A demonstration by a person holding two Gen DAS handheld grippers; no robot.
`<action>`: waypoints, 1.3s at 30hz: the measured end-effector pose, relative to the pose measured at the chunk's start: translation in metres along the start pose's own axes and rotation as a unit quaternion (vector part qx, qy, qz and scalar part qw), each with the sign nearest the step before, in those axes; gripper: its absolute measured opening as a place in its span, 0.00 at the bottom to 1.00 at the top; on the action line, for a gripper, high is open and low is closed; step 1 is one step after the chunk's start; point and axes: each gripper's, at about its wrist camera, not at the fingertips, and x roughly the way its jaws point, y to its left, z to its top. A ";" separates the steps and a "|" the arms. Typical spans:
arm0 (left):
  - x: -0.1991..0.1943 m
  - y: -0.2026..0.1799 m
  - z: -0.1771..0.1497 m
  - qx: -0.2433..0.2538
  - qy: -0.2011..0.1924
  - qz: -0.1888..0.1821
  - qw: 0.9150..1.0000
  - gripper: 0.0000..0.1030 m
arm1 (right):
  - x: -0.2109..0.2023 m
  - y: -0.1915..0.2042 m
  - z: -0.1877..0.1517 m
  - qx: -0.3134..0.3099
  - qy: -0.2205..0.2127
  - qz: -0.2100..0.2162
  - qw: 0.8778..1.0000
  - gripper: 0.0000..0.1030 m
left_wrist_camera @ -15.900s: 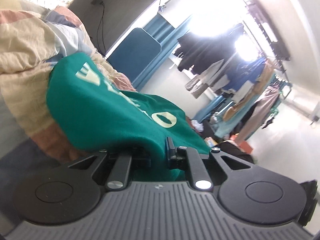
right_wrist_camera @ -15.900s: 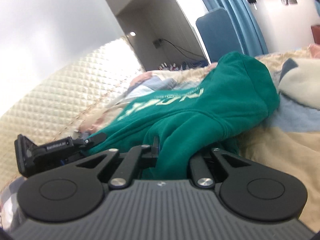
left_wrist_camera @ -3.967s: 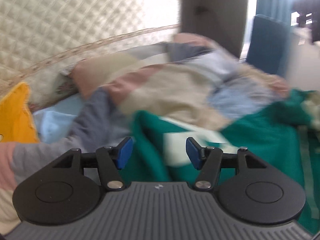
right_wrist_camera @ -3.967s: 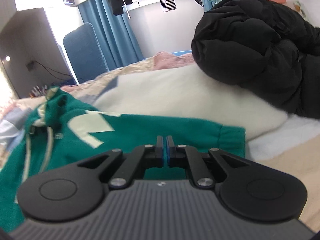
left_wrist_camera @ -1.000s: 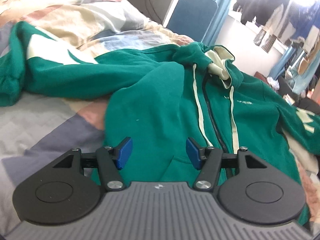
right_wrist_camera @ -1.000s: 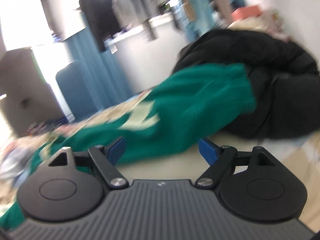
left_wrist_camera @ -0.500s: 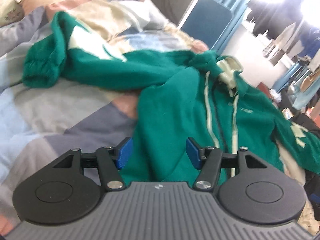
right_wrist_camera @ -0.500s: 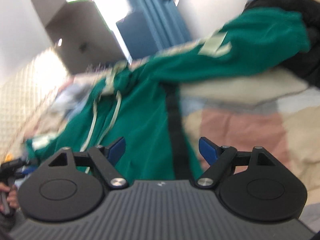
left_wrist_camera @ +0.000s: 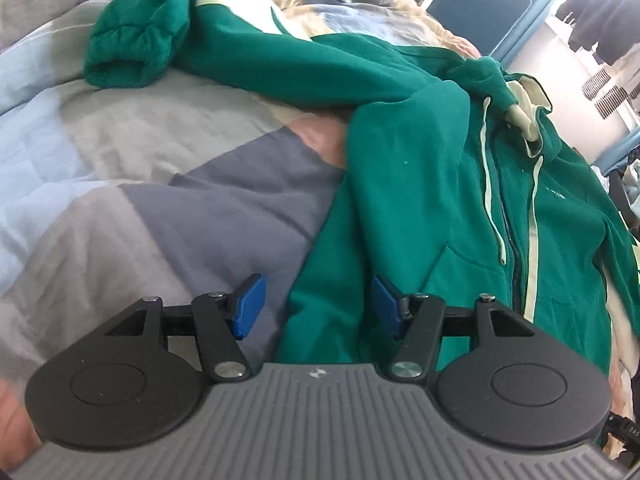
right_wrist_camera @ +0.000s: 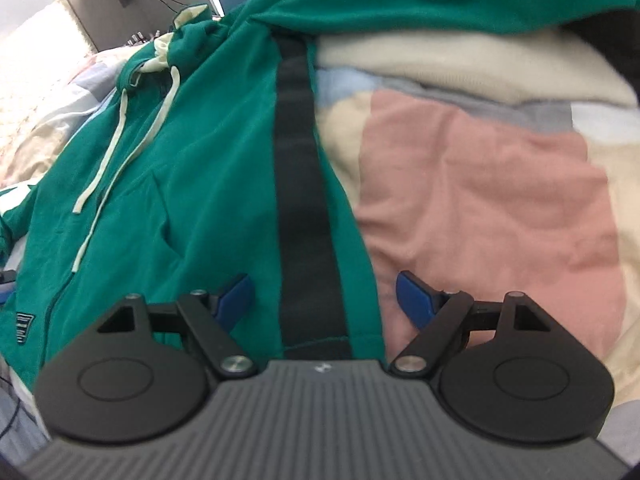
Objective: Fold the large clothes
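Note:
A green zip-up hoodie (left_wrist_camera: 432, 184) lies spread front-up on the bed, with pale drawstrings and a cream-lined hood. One sleeve (left_wrist_camera: 132, 56) stretches to the far left, its cuff bunched. My left gripper (left_wrist_camera: 318, 306) hovers open over the hoodie's lower left corner, hem edge between the blue pads, not pressed. In the right wrist view the hoodie (right_wrist_camera: 192, 168) shows a black side stripe (right_wrist_camera: 304, 208). My right gripper (right_wrist_camera: 326, 296) stands open over the hoodie's lower right corner, straddling that stripe, nothing gripped.
A patchwork quilt (left_wrist_camera: 120, 168) in grey, pale blue, pink and beige covers the bed; its pink patch (right_wrist_camera: 488, 216) lies right of the hoodie. A black garment (right_wrist_camera: 616, 40) sits at the far right. A blue chair (left_wrist_camera: 480, 4) and hanging clothes stand beyond the bed.
Both grippers swung down toward the hoodie's bottom hem. The right view turned from the black garment and sleeve onto the hoodie's side stripe. Both stayed open.

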 end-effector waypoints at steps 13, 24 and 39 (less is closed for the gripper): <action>0.017 -0.020 -0.012 0.046 0.066 0.005 0.997 0.38 | -0.005 0.002 -0.002 -0.031 0.043 0.067 0.996 0.48; -0.049 -0.011 0.004 0.039 0.037 -0.049 0.997 0.06 | -0.093 0.063 0.021 -0.118 -0.017 0.062 0.991 0.17; -0.078 0.023 0.004 0.036 0.063 -0.012 0.997 0.04 | -0.075 0.075 -0.001 -0.095 0.091 0.013 0.991 0.17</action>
